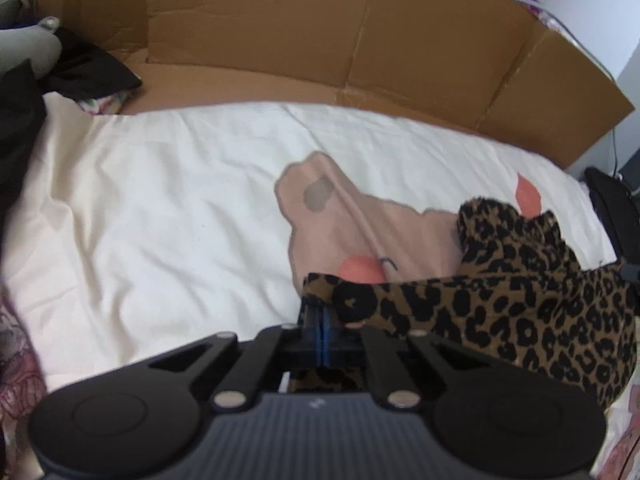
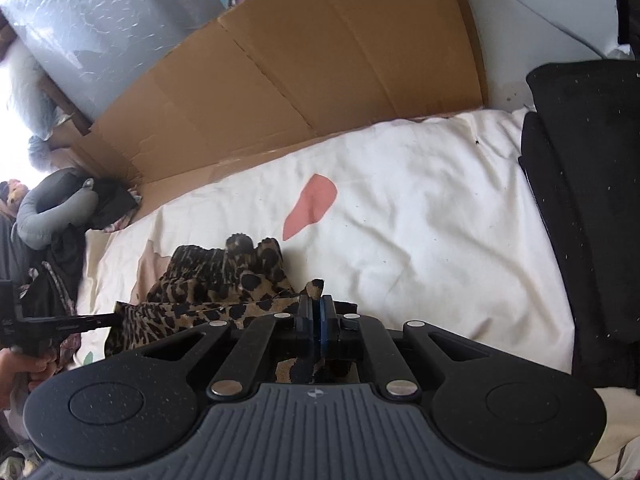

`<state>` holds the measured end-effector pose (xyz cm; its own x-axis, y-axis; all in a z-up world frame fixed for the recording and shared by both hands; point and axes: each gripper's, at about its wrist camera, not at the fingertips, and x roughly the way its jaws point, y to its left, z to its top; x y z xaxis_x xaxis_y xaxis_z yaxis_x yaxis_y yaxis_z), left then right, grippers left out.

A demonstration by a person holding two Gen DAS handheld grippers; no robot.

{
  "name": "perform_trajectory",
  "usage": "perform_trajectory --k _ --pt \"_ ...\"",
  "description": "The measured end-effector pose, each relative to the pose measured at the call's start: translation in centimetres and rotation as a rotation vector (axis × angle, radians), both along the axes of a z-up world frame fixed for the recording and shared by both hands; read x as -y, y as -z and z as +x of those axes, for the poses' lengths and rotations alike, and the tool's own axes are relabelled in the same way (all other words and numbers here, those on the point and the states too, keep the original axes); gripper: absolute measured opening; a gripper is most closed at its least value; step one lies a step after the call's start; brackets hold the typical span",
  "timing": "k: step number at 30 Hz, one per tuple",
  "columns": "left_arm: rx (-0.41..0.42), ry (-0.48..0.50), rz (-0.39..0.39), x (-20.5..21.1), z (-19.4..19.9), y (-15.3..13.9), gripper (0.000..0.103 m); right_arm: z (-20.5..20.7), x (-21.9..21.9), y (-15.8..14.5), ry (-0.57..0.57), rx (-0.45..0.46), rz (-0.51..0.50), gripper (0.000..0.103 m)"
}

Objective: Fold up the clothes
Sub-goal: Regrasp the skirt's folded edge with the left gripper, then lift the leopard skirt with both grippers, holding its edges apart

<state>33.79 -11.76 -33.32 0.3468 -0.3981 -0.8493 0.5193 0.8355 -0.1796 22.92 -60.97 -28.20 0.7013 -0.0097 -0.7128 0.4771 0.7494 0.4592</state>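
A leopard-print garment (image 1: pixel 532 304) hangs bunched above a cream sheet (image 1: pixel 160 208) printed with a tan bear and coral patches. My left gripper (image 1: pixel 320 312) is shut on one edge of it, and the cloth stretches off to the right. In the right wrist view my right gripper (image 2: pixel 317 308) is shut on another edge of the leopard-print garment (image 2: pixel 224 280), which trails left toward the left gripper (image 2: pixel 116 320) held in a hand. The garment is held taut between both grippers, a little above the sheet.
A flattened cardboard panel (image 1: pixel 360 40) stands along the far side of the bed. Dark clothes and a grey pillow (image 2: pixel 52 212) lie piled at the left end. A black cushion or bag (image 2: pixel 584 200) lies along the right edge of the sheet.
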Motion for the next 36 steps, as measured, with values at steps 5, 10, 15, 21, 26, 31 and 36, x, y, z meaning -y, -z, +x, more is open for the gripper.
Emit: perform_trajectory --k 5,10,15,21,26,31,36 --pt "0.023 0.003 0.014 0.2 0.0 -0.4 0.001 0.8 0.0 1.3 0.020 -0.011 -0.009 0.001" --pt "0.001 0.007 0.042 0.8 0.1 0.4 0.012 1.4 -0.3 2.8 0.014 -0.061 -0.021 0.005" --pt "0.008 0.037 0.045 1.3 -0.1 0.7 0.030 0.8 -0.4 3.1 0.019 -0.071 -0.012 0.022" --pt "0.008 0.051 0.082 2.1 0.2 1.6 0.033 1.2 -0.7 4.1 0.002 -0.101 -0.017 0.037" --pt "0.007 0.063 0.098 2.4 0.3 1.9 0.036 2.6 -1.1 5.2 -0.036 -0.135 -0.037 0.041" --pt "0.005 0.064 0.109 2.8 0.3 2.0 0.040 3.5 -1.8 5.4 -0.080 -0.154 -0.093 0.042" --pt "0.024 0.071 0.129 3.4 0.0 2.0 0.041 4.5 -3.1 5.0 -0.137 -0.183 -0.185 0.033"
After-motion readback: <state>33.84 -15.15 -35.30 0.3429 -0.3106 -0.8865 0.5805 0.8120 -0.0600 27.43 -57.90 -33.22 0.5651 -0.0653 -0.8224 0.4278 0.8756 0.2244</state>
